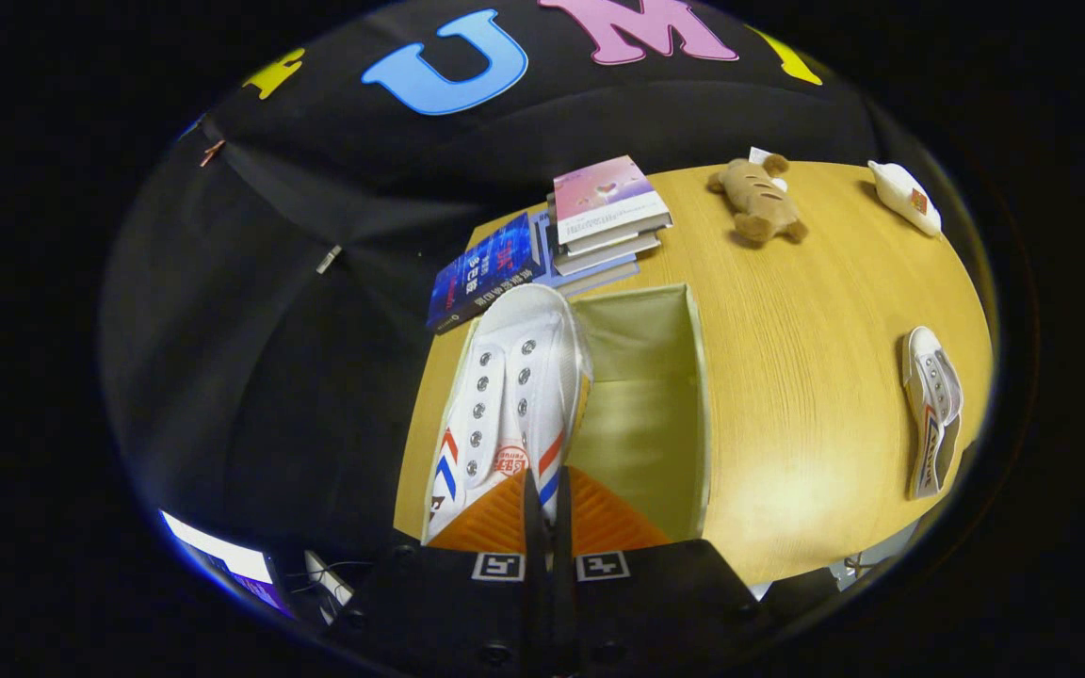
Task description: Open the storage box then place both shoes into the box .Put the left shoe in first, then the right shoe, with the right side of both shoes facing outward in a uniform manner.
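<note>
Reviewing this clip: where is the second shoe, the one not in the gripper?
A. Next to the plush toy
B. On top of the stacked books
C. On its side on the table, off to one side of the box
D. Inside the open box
C: the second shoe lies on its side on the table, apart from the open box, while the gripper is shut on the held shoe over the box.

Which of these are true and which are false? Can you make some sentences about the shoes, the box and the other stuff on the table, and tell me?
1. The gripper is shut on a white shoe. True.
2. That shoe is held over the open storage box. True.
3. The second shoe already lies inside the box. False: it lies on the table, off to the side of the box.
4. The plush toy sits on the stack of books. False: it lies on the table beside them.
5. The box has a lid on. False: it is open.
</note>
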A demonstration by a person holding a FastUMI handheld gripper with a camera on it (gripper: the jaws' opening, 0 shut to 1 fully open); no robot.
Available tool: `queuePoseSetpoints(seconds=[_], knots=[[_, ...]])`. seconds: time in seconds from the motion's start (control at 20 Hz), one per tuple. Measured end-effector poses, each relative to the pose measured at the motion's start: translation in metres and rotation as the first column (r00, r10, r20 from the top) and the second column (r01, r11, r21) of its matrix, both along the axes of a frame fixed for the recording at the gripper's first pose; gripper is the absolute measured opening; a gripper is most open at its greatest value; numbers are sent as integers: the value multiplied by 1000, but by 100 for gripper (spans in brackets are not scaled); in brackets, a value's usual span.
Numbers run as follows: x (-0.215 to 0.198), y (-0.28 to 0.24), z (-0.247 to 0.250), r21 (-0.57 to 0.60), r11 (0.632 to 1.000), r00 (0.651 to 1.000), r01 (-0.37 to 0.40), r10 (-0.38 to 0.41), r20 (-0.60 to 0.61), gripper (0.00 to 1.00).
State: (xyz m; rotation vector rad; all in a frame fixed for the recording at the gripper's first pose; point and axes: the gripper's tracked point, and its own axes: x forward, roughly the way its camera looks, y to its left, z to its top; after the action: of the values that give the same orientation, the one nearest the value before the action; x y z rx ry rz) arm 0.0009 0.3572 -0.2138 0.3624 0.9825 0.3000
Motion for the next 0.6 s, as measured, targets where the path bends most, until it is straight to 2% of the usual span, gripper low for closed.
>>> queuePoseSetpoints(seconds=[0.2,0.3,0.45,0.6], knots=[[-3,13,-24,-47,999,999,-13,11,-38,5],[-8,34,-35,11,998,994,-67,67,-83,10],[0,52,-11,103,990,994,-94,99,-43,92],[-1,19,12,51,991,991,-126,123,52,99]])
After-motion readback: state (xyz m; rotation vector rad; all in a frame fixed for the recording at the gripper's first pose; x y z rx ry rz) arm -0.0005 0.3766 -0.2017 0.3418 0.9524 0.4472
